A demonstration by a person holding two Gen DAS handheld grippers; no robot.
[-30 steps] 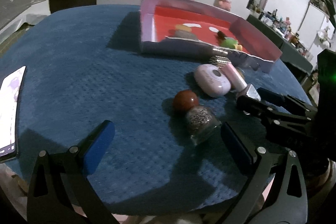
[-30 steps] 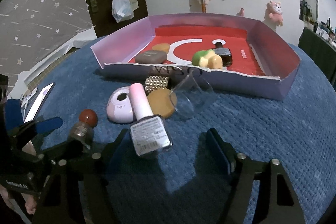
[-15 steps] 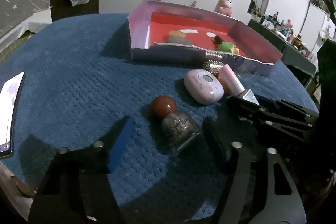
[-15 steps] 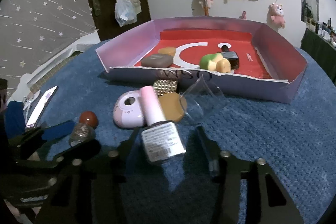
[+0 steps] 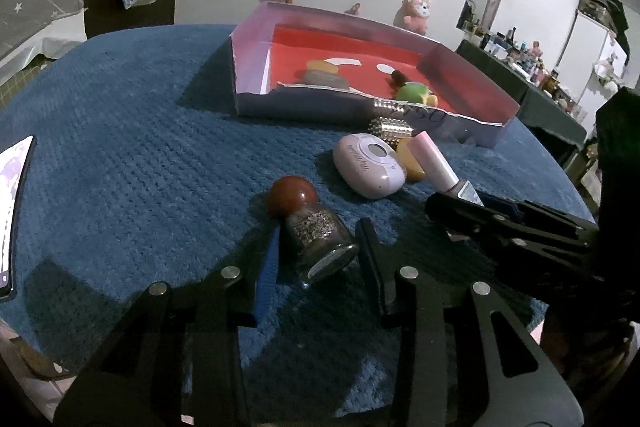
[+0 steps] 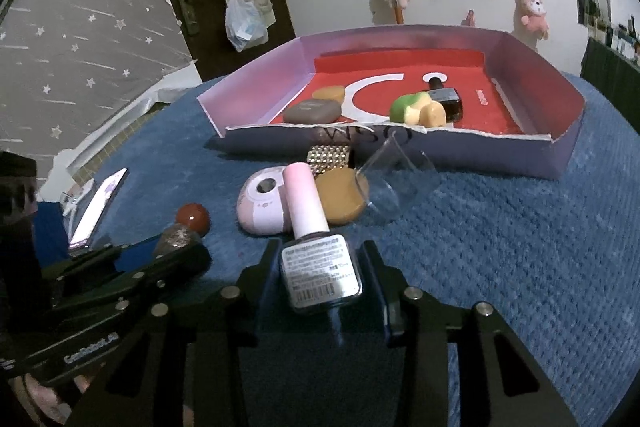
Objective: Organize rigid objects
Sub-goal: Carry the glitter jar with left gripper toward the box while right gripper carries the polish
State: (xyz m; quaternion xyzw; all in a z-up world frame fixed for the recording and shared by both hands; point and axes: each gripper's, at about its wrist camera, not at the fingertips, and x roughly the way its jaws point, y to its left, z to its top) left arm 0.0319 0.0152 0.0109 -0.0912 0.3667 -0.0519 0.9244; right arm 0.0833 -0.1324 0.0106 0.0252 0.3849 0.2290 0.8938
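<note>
— What lies between the left gripper (image 5: 318, 245) fingers?
— A glitter bottle (image 5: 316, 239) with a round red cap, on its side on the blue cloth (image 5: 132, 155). The jaws have just been closing and now press its sides.
— Beyond it?
— A pink case (image 5: 368, 165), then a red-floored box (image 5: 256, 67).

Two low wrist views, shared tray (image 5: 472, 67) ahead

Both grippers are basically the same build: matte black angular linkage arms with cut-out triangular windows and shiny round silver screw heads at the pivots. The left gripper (image 5: 318, 253) has blue pads lining its fingers (image 5: 267, 269). The right gripper (image 6: 320, 267) looks all black; white lettering runs along the other's arm beside it.
</note>
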